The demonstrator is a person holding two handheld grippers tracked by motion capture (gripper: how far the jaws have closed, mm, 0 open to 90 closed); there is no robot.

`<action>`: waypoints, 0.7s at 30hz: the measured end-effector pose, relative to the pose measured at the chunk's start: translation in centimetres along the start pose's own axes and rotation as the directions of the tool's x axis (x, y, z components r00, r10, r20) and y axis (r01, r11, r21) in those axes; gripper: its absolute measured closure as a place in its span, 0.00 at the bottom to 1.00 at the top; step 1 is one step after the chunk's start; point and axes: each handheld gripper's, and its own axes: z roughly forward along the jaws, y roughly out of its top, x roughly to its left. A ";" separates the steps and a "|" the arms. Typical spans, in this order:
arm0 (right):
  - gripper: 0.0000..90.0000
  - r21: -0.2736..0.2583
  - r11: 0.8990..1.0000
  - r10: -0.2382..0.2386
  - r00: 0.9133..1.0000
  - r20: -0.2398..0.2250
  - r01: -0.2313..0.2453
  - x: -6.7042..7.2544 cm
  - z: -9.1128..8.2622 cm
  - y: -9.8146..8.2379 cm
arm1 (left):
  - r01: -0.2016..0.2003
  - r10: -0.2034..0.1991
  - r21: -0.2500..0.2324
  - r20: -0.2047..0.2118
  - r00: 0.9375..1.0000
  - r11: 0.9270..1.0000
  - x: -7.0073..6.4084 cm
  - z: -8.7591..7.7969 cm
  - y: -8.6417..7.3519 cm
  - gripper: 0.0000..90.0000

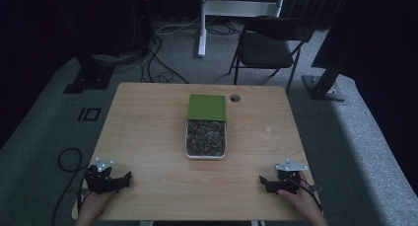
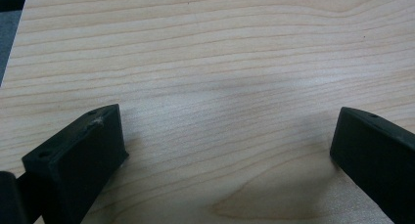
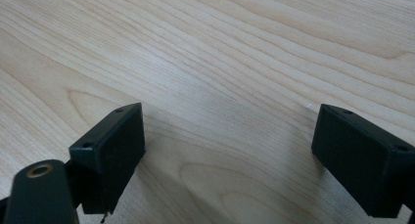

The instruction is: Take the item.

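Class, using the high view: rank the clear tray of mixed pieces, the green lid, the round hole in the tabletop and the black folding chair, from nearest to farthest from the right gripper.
From the right gripper, at the table's near right corner:
1. Clear tray, mid-table, up and to its left.
2. Green lid, against the tray's far end.
3. Round hole, by the far edge, just right of the lid.
4. Black folding chair, on the floor beyond the table.

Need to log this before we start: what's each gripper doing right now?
Left gripper: open, nothing between its jaws, over bare table.
Right gripper: open, holding nothing.
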 end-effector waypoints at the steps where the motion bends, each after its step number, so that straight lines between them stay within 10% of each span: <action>1: 0.14 0.000 1.000 0.000 1.000 0.000 0.000 0.0 0.0 0.0 | 0.001 -0.001 -0.001 0.000 1.000 1.000 0.0 0.0 0.0 0.00; 21: 0.15 -0.020 0.999 0.035 0.999 0.035 -0.034 0.1 -0.5 0.1 | 0.000 0.000 -0.001 0.000 1.000 1.000 0.0 0.0 0.0 0.00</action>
